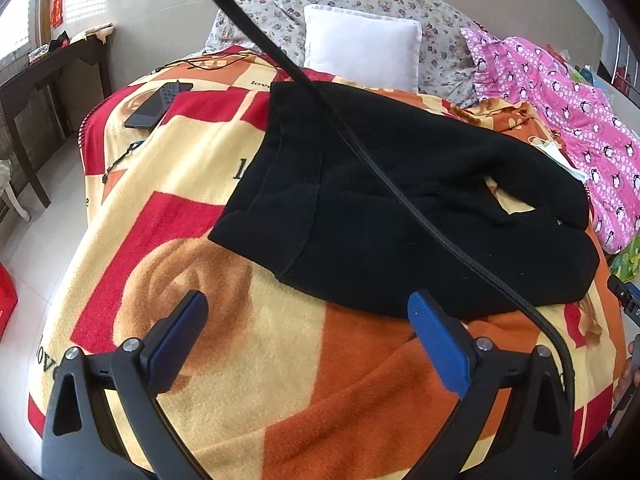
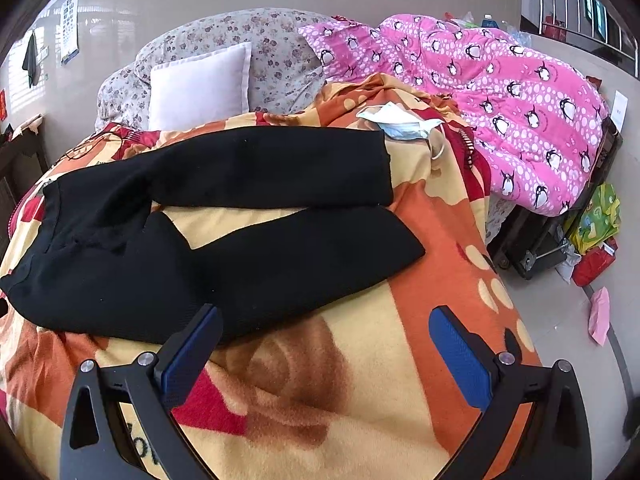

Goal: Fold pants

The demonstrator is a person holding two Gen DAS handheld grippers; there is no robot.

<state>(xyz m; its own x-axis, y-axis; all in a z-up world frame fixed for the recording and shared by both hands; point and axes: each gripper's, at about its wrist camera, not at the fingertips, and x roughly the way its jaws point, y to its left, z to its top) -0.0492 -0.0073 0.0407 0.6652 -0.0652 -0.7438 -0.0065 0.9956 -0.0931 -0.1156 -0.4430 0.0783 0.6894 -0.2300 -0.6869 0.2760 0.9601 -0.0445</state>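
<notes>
1. I see a pair of black knit pants [image 2: 208, 220] lying flat on a bed covered by a fleece blanket in orange, cream and red [image 2: 320, 392]. The waistband is toward my left; the two legs run to my right, splayed apart with blanket showing between them.
2. My left gripper [image 1: 308, 308] hovers just short of the waist end, its blue-padded fingers spread wide and holding nothing.
3. My right gripper [image 2: 326, 320] sits near the closer leg, equally wide open and empty — its left finger overlaps the fabric edge in view, though I cannot tell whether it touches.
4. A black cable [image 1: 360, 152] crosses the left view over the pants.
5. I judge folding has not begun. To do it well, I would pinch the near leg's edge at waist and cuff together, lifting evenly onto the far leg — keeping clear of the pale blue face mask [image 2: 400, 124] beside the far cuff.
</notes>
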